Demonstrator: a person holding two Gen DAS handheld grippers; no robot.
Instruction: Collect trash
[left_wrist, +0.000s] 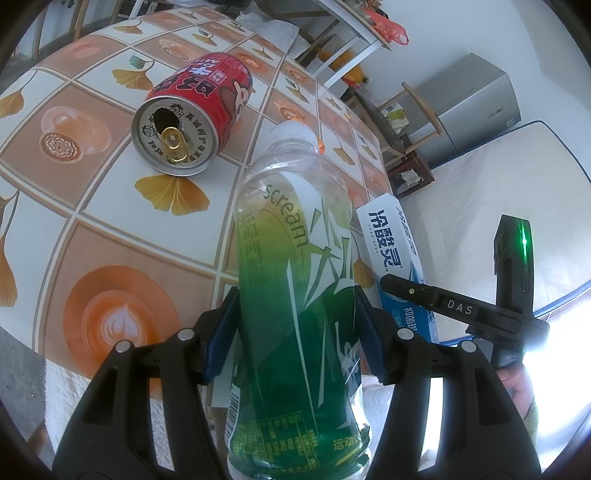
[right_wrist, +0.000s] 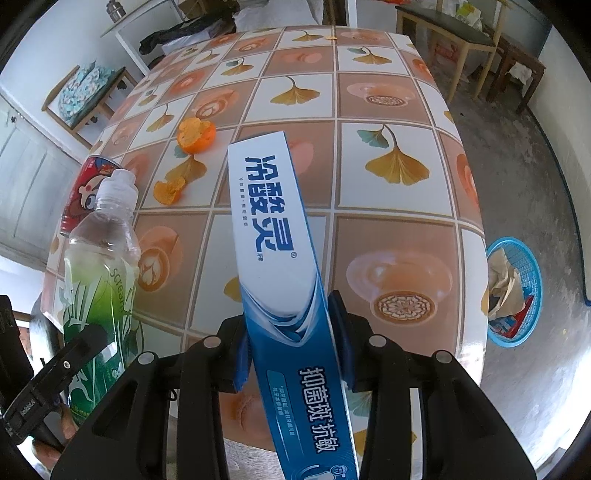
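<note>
My left gripper (left_wrist: 295, 328) is shut on a clear plastic bottle with a green label (left_wrist: 295, 266), held above the table's near edge; the bottle (right_wrist: 99, 266) also shows at the left of the right wrist view. My right gripper (right_wrist: 291, 343) is shut on a blue and white toothpaste box (right_wrist: 273, 221), lifted over the table; the box (left_wrist: 395, 243) appears right of the bottle in the left wrist view. A red drink can (left_wrist: 192, 114) lies on its side on the table, its opened top facing me. Orange peel pieces (right_wrist: 195, 136) lie further back.
The table (right_wrist: 388, 184) wears a tiled cloth with leaf and cup prints. A blue basket (right_wrist: 517, 291) holding paper and wrappers sits on the floor beyond the table's right edge. Wooden stools (right_wrist: 469, 40), a white mattress (left_wrist: 498, 206) and a grey fridge (left_wrist: 469, 103) stand around.
</note>
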